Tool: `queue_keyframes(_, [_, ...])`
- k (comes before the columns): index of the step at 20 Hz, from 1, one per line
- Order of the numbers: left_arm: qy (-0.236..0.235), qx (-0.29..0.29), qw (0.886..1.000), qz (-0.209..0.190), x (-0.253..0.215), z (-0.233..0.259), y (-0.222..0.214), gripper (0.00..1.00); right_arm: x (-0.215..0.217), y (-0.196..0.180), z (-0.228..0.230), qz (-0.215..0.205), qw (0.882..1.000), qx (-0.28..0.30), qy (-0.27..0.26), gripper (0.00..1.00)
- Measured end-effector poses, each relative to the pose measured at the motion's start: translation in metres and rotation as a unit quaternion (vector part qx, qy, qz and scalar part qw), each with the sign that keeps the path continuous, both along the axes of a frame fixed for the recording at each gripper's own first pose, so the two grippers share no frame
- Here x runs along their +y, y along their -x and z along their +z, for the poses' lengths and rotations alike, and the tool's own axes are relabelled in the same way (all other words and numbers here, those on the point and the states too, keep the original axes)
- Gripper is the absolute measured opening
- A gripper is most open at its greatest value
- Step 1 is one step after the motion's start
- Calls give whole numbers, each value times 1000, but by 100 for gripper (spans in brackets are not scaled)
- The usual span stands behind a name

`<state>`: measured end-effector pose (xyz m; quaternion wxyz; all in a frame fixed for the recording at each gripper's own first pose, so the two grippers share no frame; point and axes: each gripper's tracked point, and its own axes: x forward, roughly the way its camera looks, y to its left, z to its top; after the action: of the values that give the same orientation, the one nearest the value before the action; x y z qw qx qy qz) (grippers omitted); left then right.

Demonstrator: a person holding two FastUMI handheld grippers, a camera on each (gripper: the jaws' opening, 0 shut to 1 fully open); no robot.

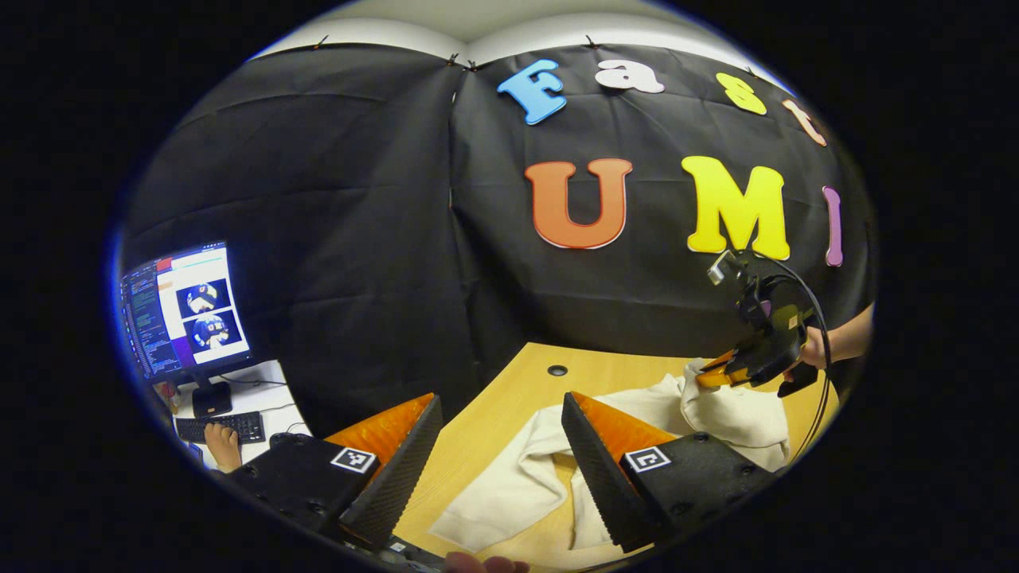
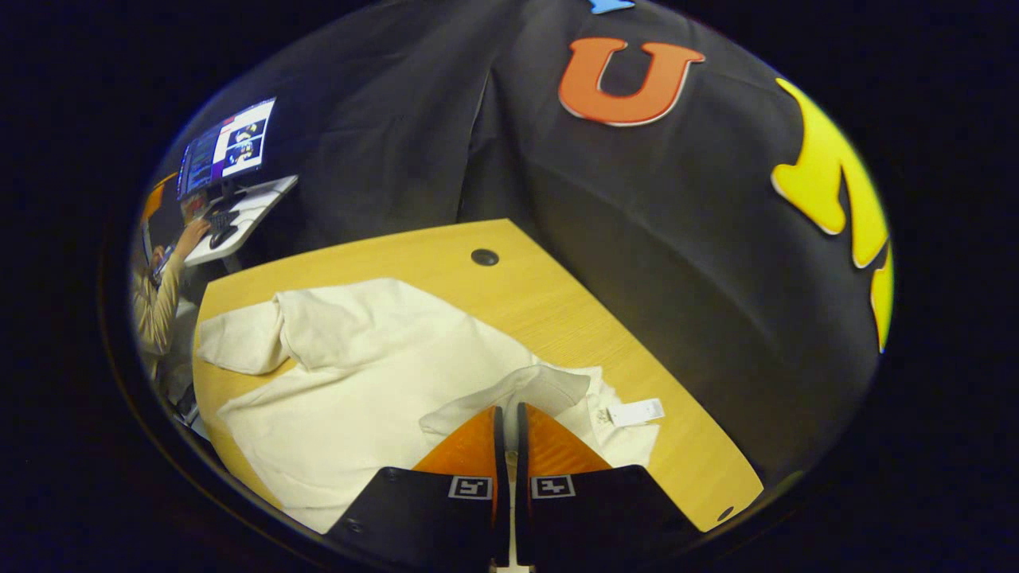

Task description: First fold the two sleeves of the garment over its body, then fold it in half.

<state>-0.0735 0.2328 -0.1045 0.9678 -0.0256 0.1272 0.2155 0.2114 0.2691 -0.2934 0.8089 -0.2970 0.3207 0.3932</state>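
Note:
A cream long-sleeved garment (image 2: 358, 374) lies spread on the wooden table (image 2: 557, 318), with one sleeve (image 2: 239, 342) stretched toward the far left corner. My right gripper (image 2: 507, 410) is shut on a fold of the other sleeve (image 2: 533, 386), lifting it over the body; a white tag (image 2: 635, 412) lies beside it. In the left gripper view the right gripper (image 1: 716, 374) pinches raised cloth, held by a hand (image 1: 832, 342). My left gripper (image 1: 500, 398) hovers open above the garment (image 1: 509, 477), its fingers wide apart with nothing between them.
A round cable hole (image 2: 484, 257) sits near the table's far edge. Left of the table stands a white desk with a monitor (image 2: 227, 147) and a keyboard (image 1: 223, 428), where a person (image 2: 159, 294) sits. The black cloth wall rises close behind the table.

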Motion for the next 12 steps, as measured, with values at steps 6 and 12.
queue_keyframes(6, [7, 28, 999, 19, 18, -29, 15, 97, 40, -6, -60, 13, 999, 18, 32, 9])
queue_keyframes(12, [16, 36, 999, -12, 0, -47, -2, 98, 71, 8, -19, -8, 997, 25, -68, 72])
